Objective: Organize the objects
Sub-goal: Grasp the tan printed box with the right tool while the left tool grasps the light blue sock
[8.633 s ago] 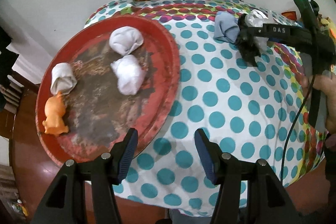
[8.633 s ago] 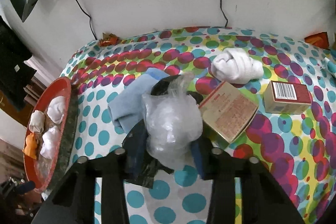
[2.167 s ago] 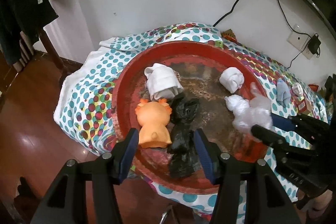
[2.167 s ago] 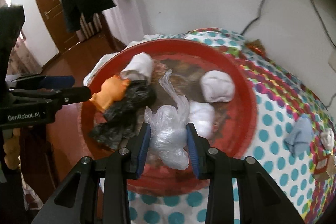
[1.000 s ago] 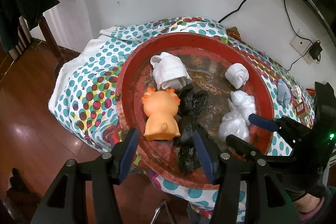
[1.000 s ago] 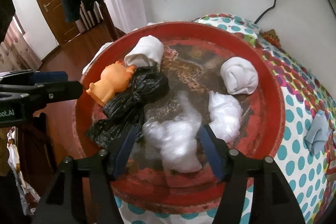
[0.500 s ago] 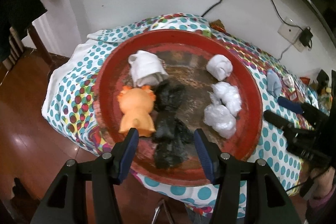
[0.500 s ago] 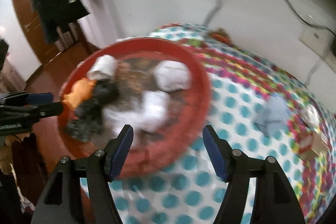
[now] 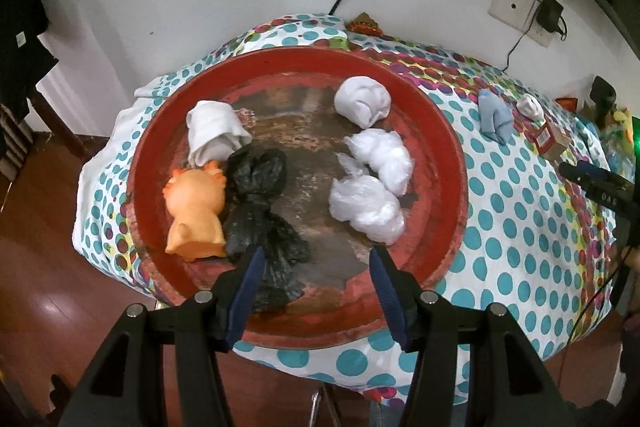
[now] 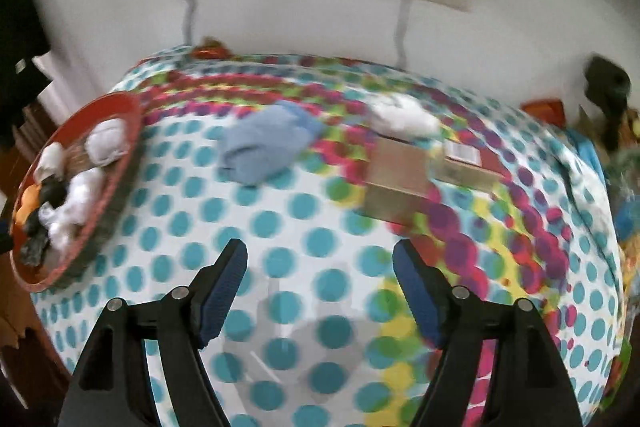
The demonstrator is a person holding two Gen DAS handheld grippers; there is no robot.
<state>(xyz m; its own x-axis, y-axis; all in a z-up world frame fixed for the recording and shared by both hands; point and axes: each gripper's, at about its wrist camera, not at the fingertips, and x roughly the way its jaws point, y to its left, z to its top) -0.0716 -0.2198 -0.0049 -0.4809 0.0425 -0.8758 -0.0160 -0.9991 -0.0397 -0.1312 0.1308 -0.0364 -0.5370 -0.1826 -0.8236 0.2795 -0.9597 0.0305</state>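
Crumpled blue cloth (image 9: 495,117) lies far right beyond the spread, empty left claw (image 9: 316,283), outside the round red tray (image 9: 444,131). Right view: cloth (image 10: 268,143) ahead-left of the right claw (image 10: 320,283), nearer; jaws just been opening, nothing between.

white socks (image 9: 363,100): 4 | clear bags (image 9: 365,207): 2 | black bag (image 9: 260,203): 1 | orange toy (image 9: 196,211): 1 | boxes (image 10: 396,183): 2

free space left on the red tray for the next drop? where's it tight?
Bare strip down the red tray middle, between black bag and clear bags, reaching the near rim. Left side crowded: orange toy, black bag and rolled cloth touch.
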